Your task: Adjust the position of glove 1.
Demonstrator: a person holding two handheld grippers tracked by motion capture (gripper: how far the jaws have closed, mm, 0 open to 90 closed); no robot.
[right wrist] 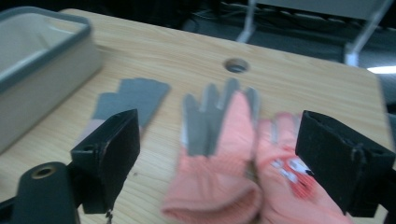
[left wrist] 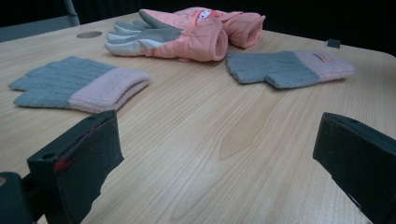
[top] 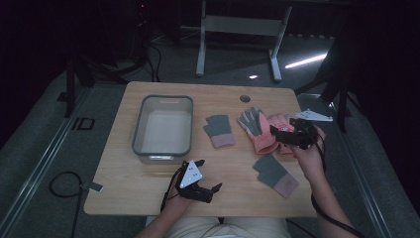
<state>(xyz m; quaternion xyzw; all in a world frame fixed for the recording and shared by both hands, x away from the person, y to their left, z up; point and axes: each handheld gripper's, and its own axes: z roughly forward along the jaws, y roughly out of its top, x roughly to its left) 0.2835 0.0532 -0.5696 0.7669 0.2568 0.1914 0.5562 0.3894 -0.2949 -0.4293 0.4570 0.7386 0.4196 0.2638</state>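
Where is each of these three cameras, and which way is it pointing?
High view: above the person's side, looking down on the table; both forearms, left gripper, right gripper.
Left gripper view: low over the table, facing the pink gloves; its own open jaws.
Right gripper view: above the pink gloves; its own open jaws.
All three share the gloves.

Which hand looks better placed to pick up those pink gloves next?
The right. The right gripper hangs open directly over the pink gloves, jaws spread either side of them. The left gripper sits open near the table's front edge, farther off.
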